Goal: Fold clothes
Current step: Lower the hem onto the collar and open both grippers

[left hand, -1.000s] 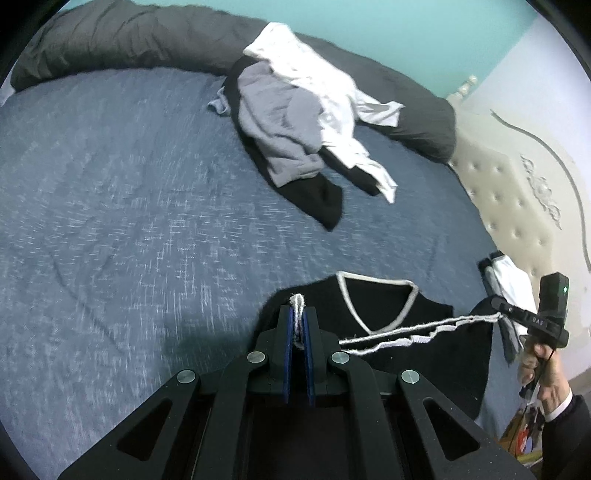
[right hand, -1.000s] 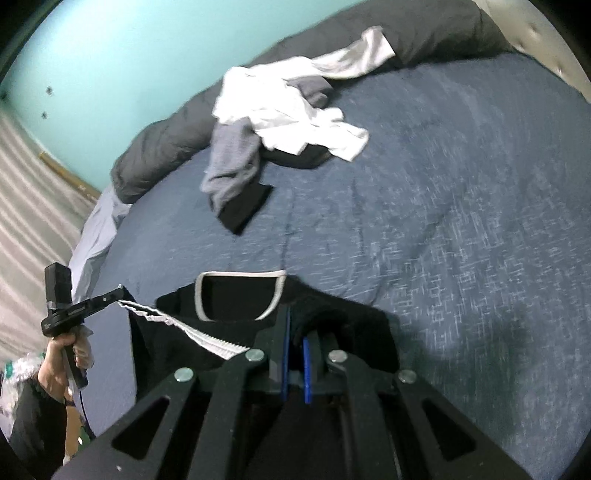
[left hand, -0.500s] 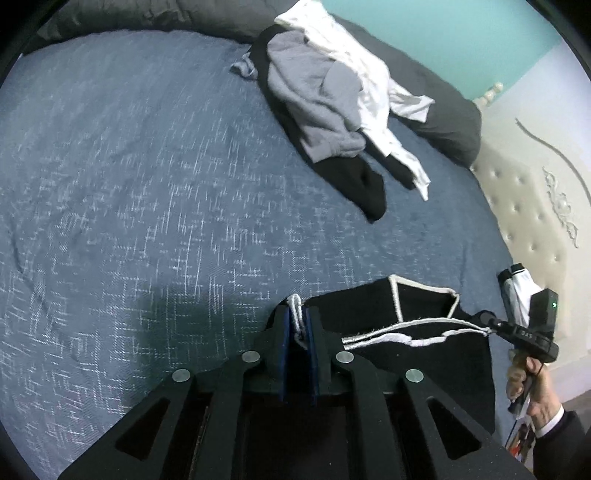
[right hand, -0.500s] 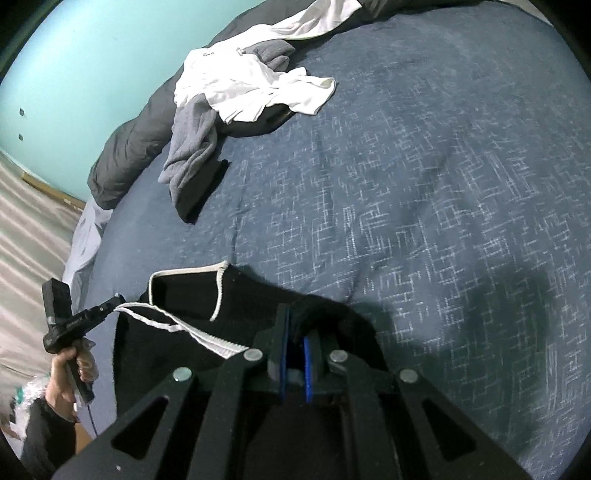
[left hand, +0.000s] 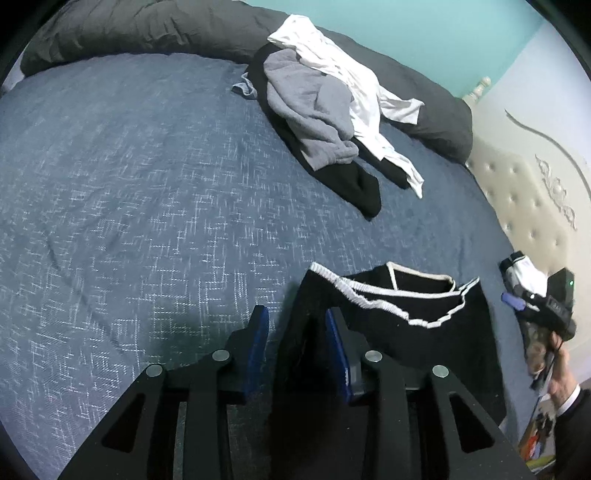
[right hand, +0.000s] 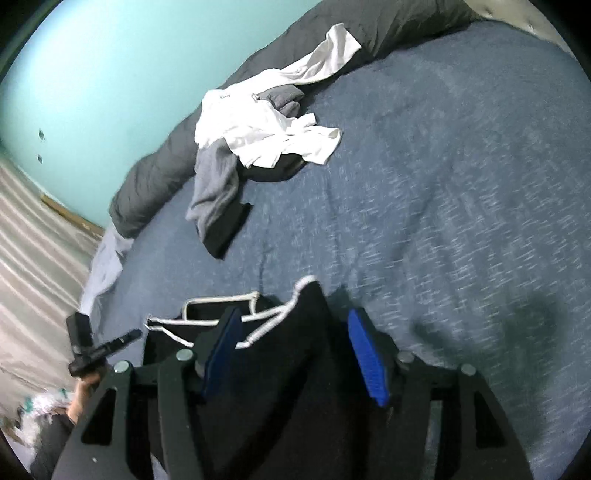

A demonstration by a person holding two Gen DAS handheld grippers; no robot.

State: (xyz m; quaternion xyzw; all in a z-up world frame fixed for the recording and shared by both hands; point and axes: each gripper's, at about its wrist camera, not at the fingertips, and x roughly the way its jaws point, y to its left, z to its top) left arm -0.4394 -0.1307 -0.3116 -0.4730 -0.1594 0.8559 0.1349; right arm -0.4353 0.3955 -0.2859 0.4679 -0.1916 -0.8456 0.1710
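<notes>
Both the left hand-held gripper [left hand: 297, 325] and right hand-held gripper [right hand: 295, 332] gape wide, gripping nothing, over the black white-trimmed garment [left hand: 424, 332] lying at six o'clock on the blue bed [left hand: 147, 203]. A pile of clothes [left hand: 325, 110] lies at twelve o'clock against a dark grey duvet [left hand: 147, 33], under a turquoise wall [right hand: 110, 74].

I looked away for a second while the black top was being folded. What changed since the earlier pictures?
Both grippers let go: the left gripper and the right gripper were shut on the black top's white-trimmed edge and now stand open. The top lies folded on the bed. The clothes pile stayed put.
</notes>
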